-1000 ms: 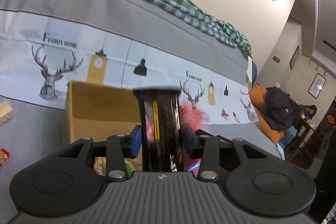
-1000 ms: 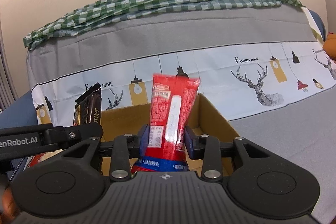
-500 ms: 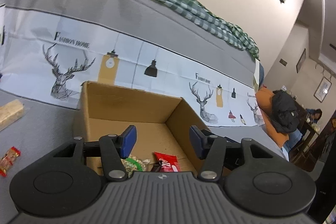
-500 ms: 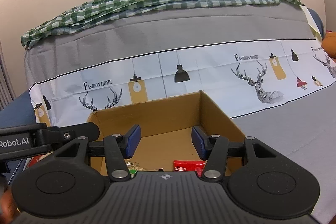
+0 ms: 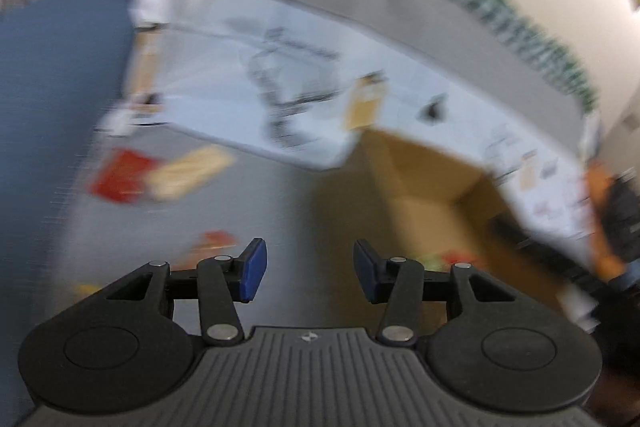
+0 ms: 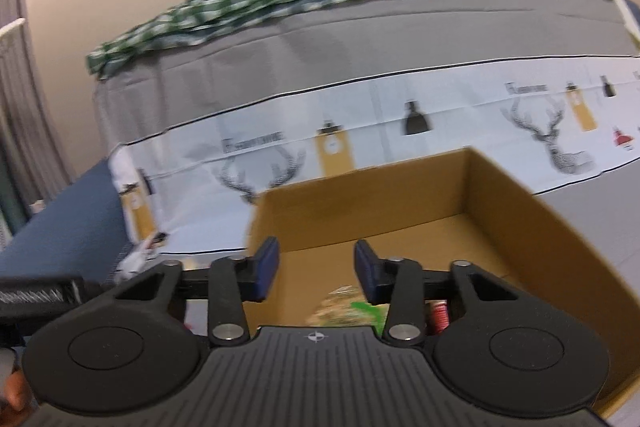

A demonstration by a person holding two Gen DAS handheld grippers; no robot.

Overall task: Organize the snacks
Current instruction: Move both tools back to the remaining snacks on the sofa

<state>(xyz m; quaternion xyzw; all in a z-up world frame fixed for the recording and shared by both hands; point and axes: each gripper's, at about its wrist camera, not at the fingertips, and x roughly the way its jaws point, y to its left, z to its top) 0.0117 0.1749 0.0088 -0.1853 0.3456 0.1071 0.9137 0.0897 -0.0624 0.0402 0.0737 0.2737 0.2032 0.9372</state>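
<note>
While both fingers close empty, cardboard box (image 6: 400, 203) long axis runs right-left.

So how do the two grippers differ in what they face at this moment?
The left gripper points at bare grey cloth beside the cardboard box, with loose snacks beyond it; the right gripper points into the box, above packets already inside. The left view is heavily blurred; the right is sharper. Both are empty, jaws closing on nothing.

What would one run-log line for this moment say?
left gripper: empty, closing | right gripper: empty, closing | cardboard box: snacks inside | loose snacks: outside box
</note>
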